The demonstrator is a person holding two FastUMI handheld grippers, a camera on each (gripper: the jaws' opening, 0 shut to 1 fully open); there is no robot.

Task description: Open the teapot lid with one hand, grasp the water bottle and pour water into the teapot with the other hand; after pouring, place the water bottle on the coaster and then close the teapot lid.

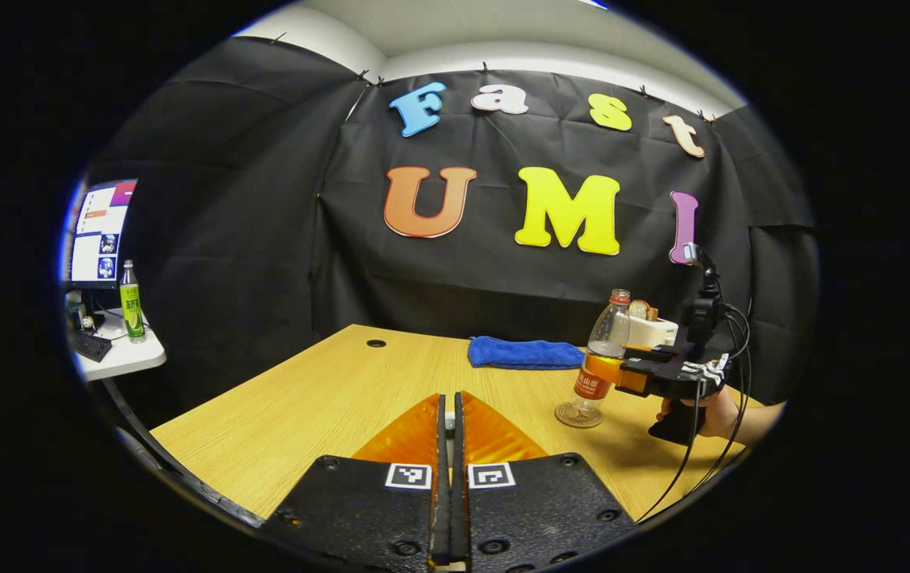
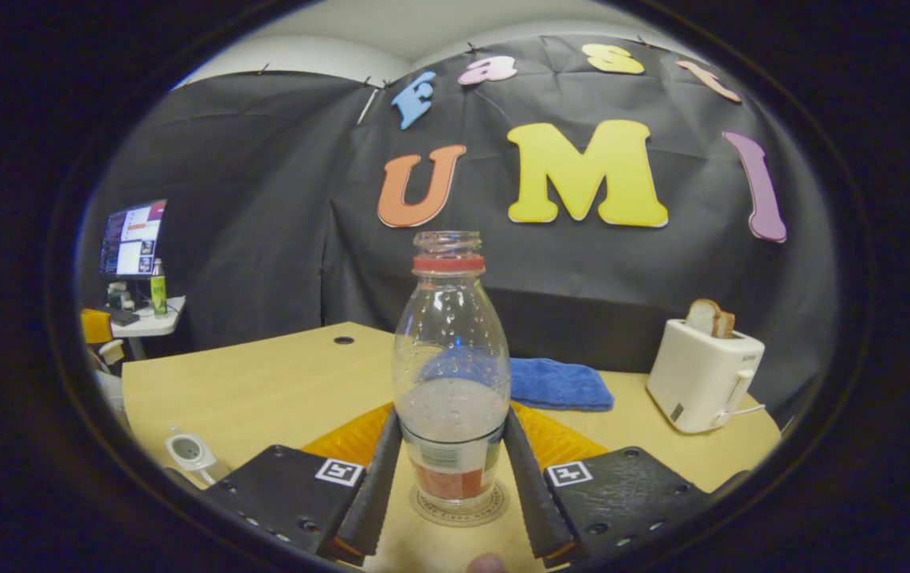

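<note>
At the left of the left gripper view we see a side table (image 1: 116, 360) with a green bottle (image 1: 131, 302) on it, well off the work table (image 1: 319, 398). Near us, the left gripper (image 1: 447, 434) hangs over bare wood with its two fingers pressed together on nothing — clenched and empty. A blue cloth (image 1: 525, 352) lies at the far middle.

Further right stands the water bottle (image 2: 450, 374), upright on the round coaster (image 2: 494, 503), its cap off and water filling the lower part. The right gripper (image 2: 451, 469) has one finger at each side of it, just at the label; whether both pads press the plastic or have eased off, we cannot tell. The white toaster (image 2: 701, 374) sits at the far right.

We judge the step in hand to be setting the bottle down. To do it well we should check that the base sits flat and centred on the coaster, then part the fingers evenly and draw straight back towards us — no sideways drag, or the open bottle may tip.
</note>
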